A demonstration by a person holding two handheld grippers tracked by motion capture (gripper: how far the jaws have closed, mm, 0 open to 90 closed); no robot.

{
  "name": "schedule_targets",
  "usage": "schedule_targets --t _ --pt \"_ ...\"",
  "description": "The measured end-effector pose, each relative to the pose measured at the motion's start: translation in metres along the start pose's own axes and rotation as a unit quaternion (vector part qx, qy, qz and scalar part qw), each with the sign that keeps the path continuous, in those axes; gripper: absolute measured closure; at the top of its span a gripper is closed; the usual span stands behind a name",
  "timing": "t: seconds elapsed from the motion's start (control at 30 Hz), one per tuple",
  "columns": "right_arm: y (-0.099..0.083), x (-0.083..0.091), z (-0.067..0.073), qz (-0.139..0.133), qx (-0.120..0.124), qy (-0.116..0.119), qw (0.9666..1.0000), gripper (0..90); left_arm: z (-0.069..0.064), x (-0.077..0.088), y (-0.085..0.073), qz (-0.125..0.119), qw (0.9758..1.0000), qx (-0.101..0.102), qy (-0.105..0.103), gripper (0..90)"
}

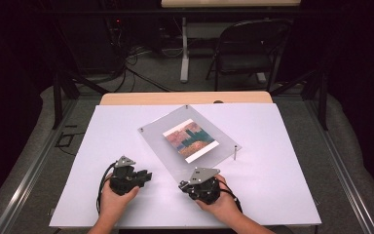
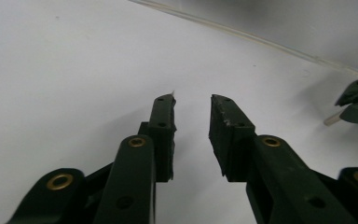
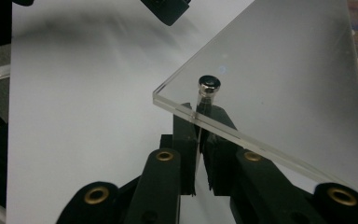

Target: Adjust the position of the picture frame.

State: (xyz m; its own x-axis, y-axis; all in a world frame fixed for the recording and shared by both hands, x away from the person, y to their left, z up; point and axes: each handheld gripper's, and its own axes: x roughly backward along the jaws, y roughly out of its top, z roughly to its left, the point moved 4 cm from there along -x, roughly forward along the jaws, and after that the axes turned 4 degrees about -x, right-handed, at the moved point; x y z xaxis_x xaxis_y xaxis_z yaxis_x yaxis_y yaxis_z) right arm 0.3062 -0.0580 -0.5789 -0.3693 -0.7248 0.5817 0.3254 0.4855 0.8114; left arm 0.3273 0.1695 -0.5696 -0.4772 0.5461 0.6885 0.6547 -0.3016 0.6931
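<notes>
A clear acrylic plate [image 1: 160, 134] with a colourful picture [image 1: 191, 140] on it lies at an angle on the white table top [image 1: 102, 161]. Its near corner [image 3: 168, 95] carries a metal pin [image 3: 209, 86] whose head sits above the plate. My right gripper [image 3: 198, 121] is below that corner, shut on the pin's shaft; from above this gripper [image 1: 182, 184] meets the plate's near corner. My left gripper [image 2: 192, 100] is open over bare table with nothing between its fingers, and in the high view it [image 1: 146, 176] points right, a short way from the plate's edge [image 2: 242, 36].
Another metal pin [image 1: 234, 152] stands at the plate's right corner, and small ones mark the far [image 1: 186, 106] and left [image 1: 140, 129] corners. A wooden strip [image 1: 185, 97] borders the table's far side. A folding chair [image 1: 253, 48] and cables sit on the floor beyond.
</notes>
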Motion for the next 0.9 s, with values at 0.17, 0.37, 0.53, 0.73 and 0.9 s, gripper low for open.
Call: schedule_targets --t 0.17,0.37,0.53,0.73,0.9 --pt "-0.003 0.008 0.001 -0.001 0.016 -0.003 0.9999 67.5 -0.016 -0.007 0.003 -0.009 0.9999 -0.009 -0.012 60.5" --pt "-0.010 0.030 -0.012 -0.009 -0.026 -0.007 0.9996 61.9 -0.041 -0.023 0.000 0.010 0.9977 -0.058 -0.034 54.1" --pt "-0.016 0.050 -0.025 -0.016 -0.045 -0.018 0.9987 58.6 -0.055 -0.028 0.000 0.011 0.9954 -0.082 -0.048 51.8" --pt "-0.024 0.074 -0.043 -0.028 -0.058 -0.069 0.9955 56.7 -0.070 -0.030 0.001 0.004 0.9932 -0.095 -0.068 50.2" --pt "-0.035 0.088 -0.069 -0.026 -0.100 -0.120 0.9873 57.2 -0.076 -0.034 0.002 0.003 0.9920 -0.102 -0.074 49.8"
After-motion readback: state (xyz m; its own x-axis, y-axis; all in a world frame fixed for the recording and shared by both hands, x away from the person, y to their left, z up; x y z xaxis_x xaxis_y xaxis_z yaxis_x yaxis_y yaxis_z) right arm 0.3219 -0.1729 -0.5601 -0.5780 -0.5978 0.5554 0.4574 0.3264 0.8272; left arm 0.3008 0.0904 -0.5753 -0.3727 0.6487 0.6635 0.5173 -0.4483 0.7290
